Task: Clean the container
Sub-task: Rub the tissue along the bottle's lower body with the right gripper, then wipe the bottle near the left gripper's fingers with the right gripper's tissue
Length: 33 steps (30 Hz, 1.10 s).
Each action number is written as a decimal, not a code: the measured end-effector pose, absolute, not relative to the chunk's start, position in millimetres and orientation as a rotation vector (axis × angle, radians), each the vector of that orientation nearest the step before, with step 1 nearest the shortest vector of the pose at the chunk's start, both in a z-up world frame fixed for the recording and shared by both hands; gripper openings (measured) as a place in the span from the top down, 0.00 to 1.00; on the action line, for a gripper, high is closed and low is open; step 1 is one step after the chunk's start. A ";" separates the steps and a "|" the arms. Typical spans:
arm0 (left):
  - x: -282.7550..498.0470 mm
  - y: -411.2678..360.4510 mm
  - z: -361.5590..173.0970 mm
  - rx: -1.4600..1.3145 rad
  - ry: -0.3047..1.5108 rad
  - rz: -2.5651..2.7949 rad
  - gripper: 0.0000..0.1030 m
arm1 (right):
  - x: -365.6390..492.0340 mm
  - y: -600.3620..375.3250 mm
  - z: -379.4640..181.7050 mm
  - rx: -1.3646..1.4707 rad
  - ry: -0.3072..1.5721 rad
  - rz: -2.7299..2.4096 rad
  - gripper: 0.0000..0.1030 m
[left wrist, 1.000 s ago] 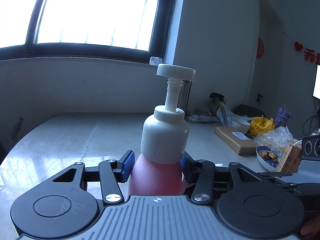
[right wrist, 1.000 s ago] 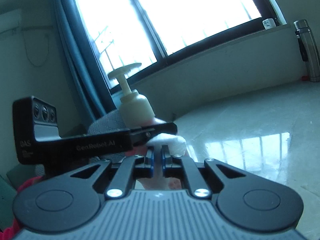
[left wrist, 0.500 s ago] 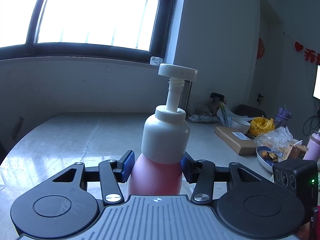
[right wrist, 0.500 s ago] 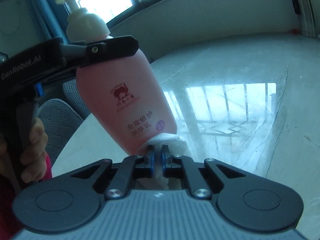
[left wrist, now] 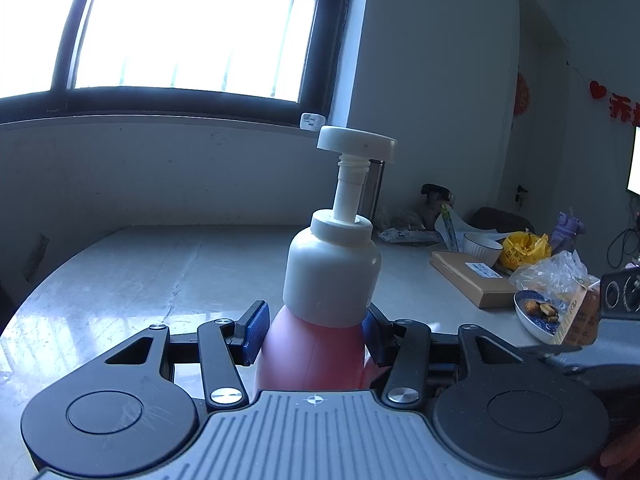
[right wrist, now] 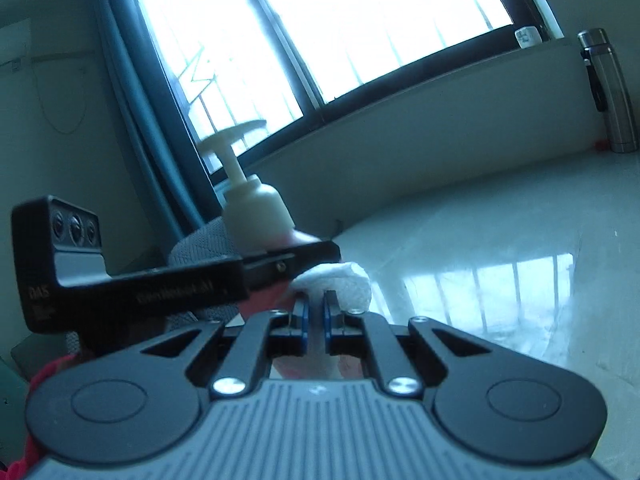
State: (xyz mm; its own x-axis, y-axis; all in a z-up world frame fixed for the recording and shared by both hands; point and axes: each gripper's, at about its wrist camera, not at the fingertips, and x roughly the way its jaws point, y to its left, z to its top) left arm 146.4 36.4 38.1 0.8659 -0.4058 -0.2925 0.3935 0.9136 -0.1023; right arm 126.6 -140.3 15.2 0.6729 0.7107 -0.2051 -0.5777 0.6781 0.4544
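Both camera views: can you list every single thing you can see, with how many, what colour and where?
Pump bottle: one, pink with white top, held upright above the table.
White wipe: one, white, pinched by the right gripper, by the bottle's side.
Table: one, pale and shiny, under everything.
Metal flask: one, silver, far end of the table by the wall.
Cardboard box: one, brown, right side of the table.
White bowl: one, behind the box.
Yellow bag: one, beside the bowl.
Blue dish: one, with food, right edge.
Window: one, bright, dark frame.
Left gripper: one, black with blue pads, clamping the bottle.
Right gripper: one, black with blue pads, holding the wipe.
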 end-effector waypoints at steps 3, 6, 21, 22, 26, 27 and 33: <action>146.0 35.8 38.4 -0.035 0.315 -0.415 0.50 | 127.4 -140.3 12.2 0.378 0.403 0.746 0.93; 146.1 37.0 38.5 -0.039 0.316 -0.411 0.50 | 132.4 -139.9 7.0 0.383 0.445 0.747 0.93; 146.8 37.8 38.9 -0.037 0.317 -0.410 0.50 | 150.6 -118.7 -24.8 0.279 0.704 0.666 0.93; 146.7 38.0 39.0 -0.037 0.316 -0.411 0.50 | 151.5 -117.3 -27.0 0.273 0.718 0.663 0.93; 145.0 38.3 38.6 -0.035 0.316 -0.413 0.50 | 150.2 -116.6 -27.3 0.273 0.729 0.656 0.93; 144.6 38.2 38.5 -0.035 0.316 -0.413 0.50 | 148.7 -117.8 -25.7 0.277 0.718 0.657 0.93; 143.5 39.7 38.6 -0.037 0.317 -0.407 0.50 | 138.9 -127.2 -11.2 0.320 0.630 0.676 0.93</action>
State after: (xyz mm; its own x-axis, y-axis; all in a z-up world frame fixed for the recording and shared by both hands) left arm 143.5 39.7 38.6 0.8698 -0.3948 -0.2958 0.3833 0.9183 -0.0986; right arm 138.9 -127.2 -11.2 0.6057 0.6664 -0.4349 -0.4805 0.7419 0.4677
